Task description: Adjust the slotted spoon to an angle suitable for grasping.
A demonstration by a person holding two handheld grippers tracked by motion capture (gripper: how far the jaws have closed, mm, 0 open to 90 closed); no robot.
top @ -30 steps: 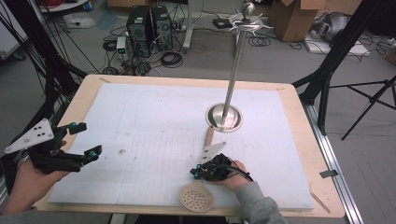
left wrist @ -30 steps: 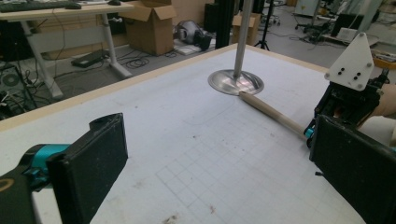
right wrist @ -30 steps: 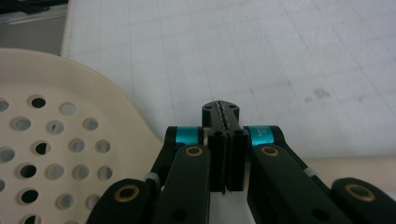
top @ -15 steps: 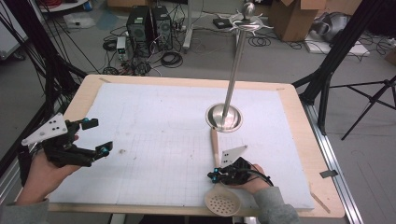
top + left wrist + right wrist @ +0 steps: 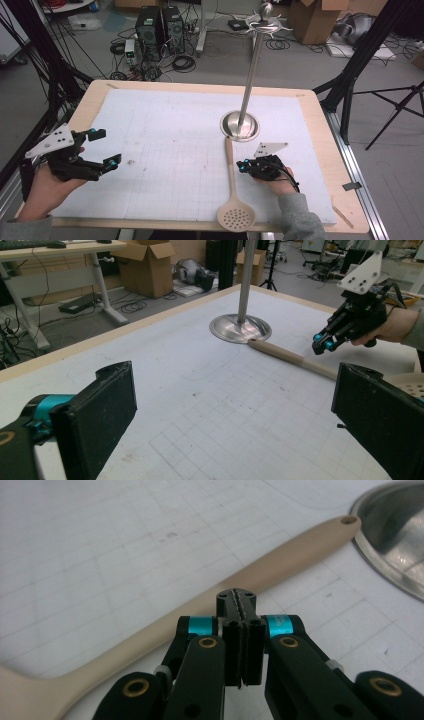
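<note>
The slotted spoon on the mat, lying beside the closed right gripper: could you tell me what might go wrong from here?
1. The right gripper is shut with nothing between its jaws, right beside the slotted spoon; it may nudge the handle rather than grasp it.
2. The handle's tip lies at the stand base, so a push could knock it against the tall pole.
3. The spoon's head reaches the table's near edge and could slip off.

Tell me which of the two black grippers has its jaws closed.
The right gripper, beside the beige slotted spoon handle, has its jaws pressed together with nothing between them. The left gripper, at the table's left edge, has its jaws wide apart.
</note>
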